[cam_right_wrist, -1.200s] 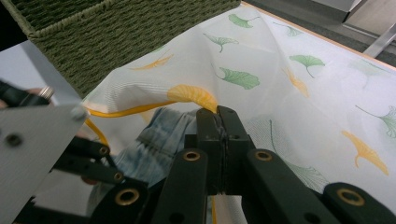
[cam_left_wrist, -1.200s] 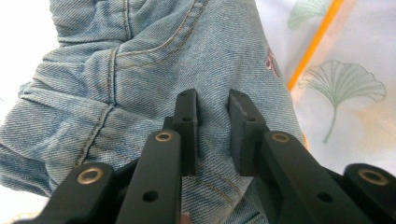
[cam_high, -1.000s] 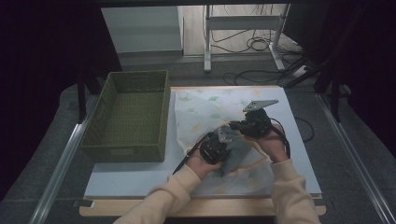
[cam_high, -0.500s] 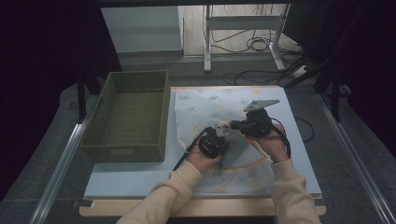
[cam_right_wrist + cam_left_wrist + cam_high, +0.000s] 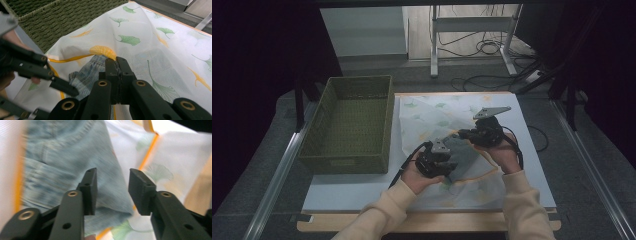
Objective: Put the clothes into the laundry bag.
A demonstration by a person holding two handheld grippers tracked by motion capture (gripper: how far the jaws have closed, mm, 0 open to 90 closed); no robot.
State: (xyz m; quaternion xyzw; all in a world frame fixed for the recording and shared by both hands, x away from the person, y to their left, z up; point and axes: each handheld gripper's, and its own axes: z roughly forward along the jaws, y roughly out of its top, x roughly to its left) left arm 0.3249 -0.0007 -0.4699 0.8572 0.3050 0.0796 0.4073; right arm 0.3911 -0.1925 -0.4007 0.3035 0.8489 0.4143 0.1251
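White tabletop (image 5: 362,192), empty green basket (image 5: 349,125) at left; denim piece (image 5: 460,155) lengthwise toward lower centre, right gripper (image 5: 117,61) pinching cloth (image 5: 432,117), left gripper (image 5: 112,191) jaws just parting, spread.

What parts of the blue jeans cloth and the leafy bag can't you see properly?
- Denim cloth: left gripper view, blurred; the edges cut it off.
- Denim cloth, right gripper view: the leaf-print mesh bag veils most of it.
- What the shut right gripper pinches: its own jaws hide it.
- High view: the left gripper and both hands cover the bag's opening.
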